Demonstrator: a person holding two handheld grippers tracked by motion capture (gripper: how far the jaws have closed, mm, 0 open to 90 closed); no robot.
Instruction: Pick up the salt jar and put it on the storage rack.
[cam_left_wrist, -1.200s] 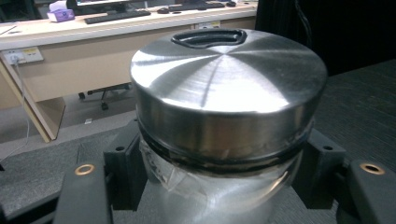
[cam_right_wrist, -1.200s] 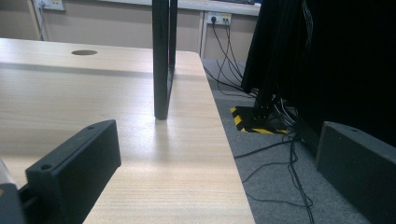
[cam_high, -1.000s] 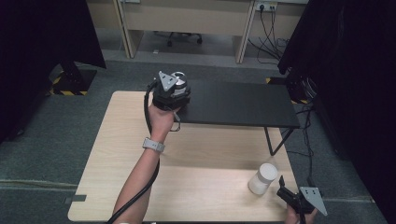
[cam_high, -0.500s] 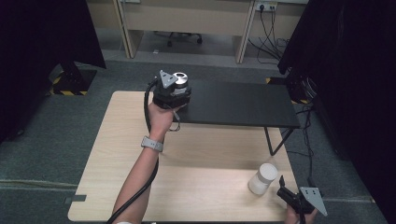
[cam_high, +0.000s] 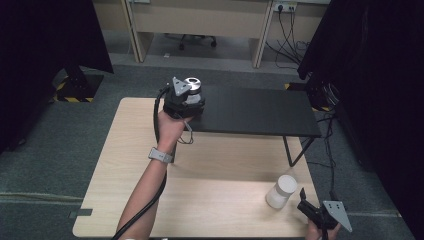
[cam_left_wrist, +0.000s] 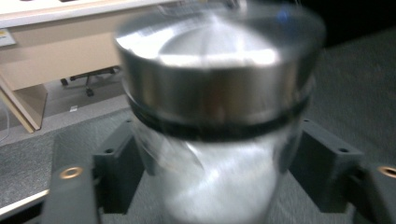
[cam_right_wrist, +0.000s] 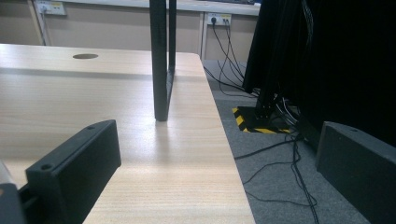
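The left gripper (cam_high: 186, 97) hangs over the near left corner of the black shelf (cam_high: 260, 112), and its jaws have just been opening. Between them stands a clear jar with a brushed-metal lid (cam_left_wrist: 217, 107). In the left gripper view a sliver of gap shows on either side of the glass, so the pads seem to have let go, though blur makes that hard to swear to. The jar sits on the shelf at that corner much as it did a second ago, upright under the hand. My reading: the jar is set down and this is the release — what remains is to draw the hand back without knocking it.

The jar itself is a squat cylinder, its glass body pale and smeared by motion, with a dark band under the shiny lid.

The right gripper (cam_high: 312, 210) rests at the near right edge of the wooden table (cam_high: 125, 150), jaws spread wide and holding nothing — just beside it stands a white bottle (cam_high: 281, 191), untouched.
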